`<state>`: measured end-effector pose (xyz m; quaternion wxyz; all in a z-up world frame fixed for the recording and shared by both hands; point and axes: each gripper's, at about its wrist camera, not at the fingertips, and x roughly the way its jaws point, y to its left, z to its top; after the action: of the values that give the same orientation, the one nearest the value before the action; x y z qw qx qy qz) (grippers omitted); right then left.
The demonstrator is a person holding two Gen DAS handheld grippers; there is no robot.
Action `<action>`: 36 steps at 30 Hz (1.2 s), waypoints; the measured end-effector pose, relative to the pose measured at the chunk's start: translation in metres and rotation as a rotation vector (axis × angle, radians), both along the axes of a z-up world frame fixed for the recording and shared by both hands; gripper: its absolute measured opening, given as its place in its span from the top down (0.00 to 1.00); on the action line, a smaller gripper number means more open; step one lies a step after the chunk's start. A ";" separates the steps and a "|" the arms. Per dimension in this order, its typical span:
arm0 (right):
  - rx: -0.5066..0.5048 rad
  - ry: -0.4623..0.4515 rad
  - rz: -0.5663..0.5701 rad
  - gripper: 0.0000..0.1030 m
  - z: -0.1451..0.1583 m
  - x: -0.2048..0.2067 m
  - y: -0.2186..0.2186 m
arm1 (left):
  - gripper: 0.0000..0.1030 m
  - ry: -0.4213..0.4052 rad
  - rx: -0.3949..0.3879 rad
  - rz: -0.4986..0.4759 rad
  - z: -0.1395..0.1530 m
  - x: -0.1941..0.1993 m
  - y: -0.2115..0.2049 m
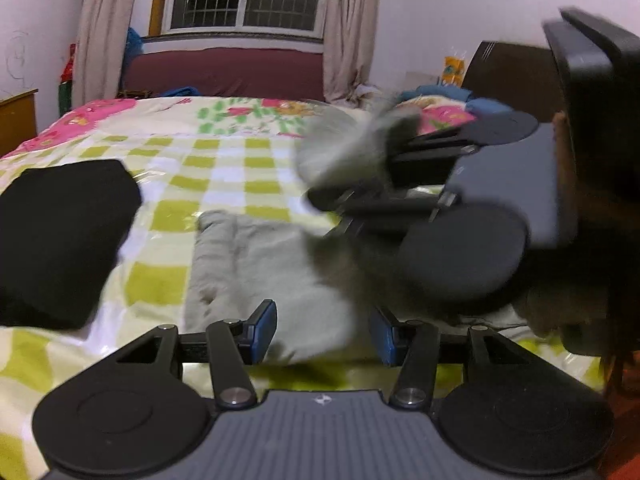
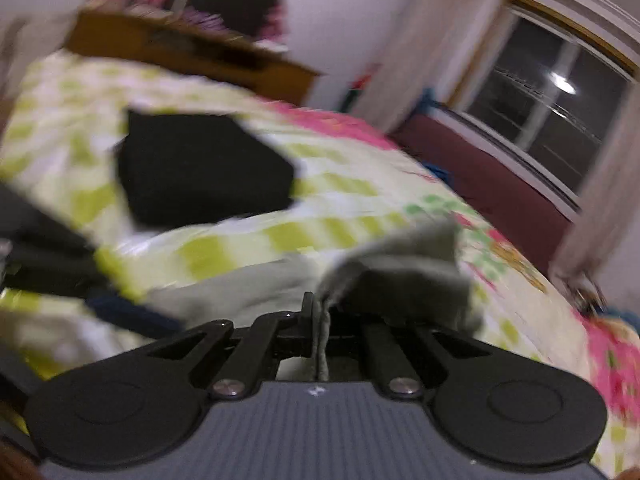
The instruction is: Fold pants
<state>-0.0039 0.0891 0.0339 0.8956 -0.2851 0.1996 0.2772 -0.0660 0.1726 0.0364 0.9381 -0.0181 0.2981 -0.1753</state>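
Left claw [image 1: 322, 330] open over grey pants [image 1: 256, 264], lengthwise away.

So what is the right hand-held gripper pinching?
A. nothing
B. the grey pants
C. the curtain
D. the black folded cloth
B: in the right wrist view the right hand-held gripper has its jaws shut on a lifted fold of the grey pants; the black folded cloth lies apart on the bedspread.

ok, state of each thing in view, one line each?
left tongs: open, empty, fabric between the pads
right tongs: shut on grey pants, lifting an end
grey pants: partly folded, rest flat on the bed
black garment: folded, lying flat
bed cover: spread out
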 end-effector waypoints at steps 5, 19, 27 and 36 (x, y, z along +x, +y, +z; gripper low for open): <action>-0.048 0.055 0.019 0.96 -0.016 0.009 0.014 | 0.38 0.042 0.024 0.014 -0.012 -0.007 0.008; 0.125 0.181 -0.038 0.77 -0.004 0.036 0.014 | 0.37 0.023 0.015 0.035 -0.007 0.004 0.022; 0.560 0.325 -0.430 0.98 0.037 0.067 -0.115 | 0.37 0.015 0.006 0.028 -0.005 0.007 0.019; 0.789 0.168 -1.055 0.98 0.075 0.018 -0.345 | 0.37 -0.096 0.020 -0.130 0.013 0.028 -0.031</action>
<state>0.0143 -0.2562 0.1090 0.9298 0.2226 0.2652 -0.1247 -0.0381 0.1415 0.0497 0.9381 0.0191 0.2553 -0.2334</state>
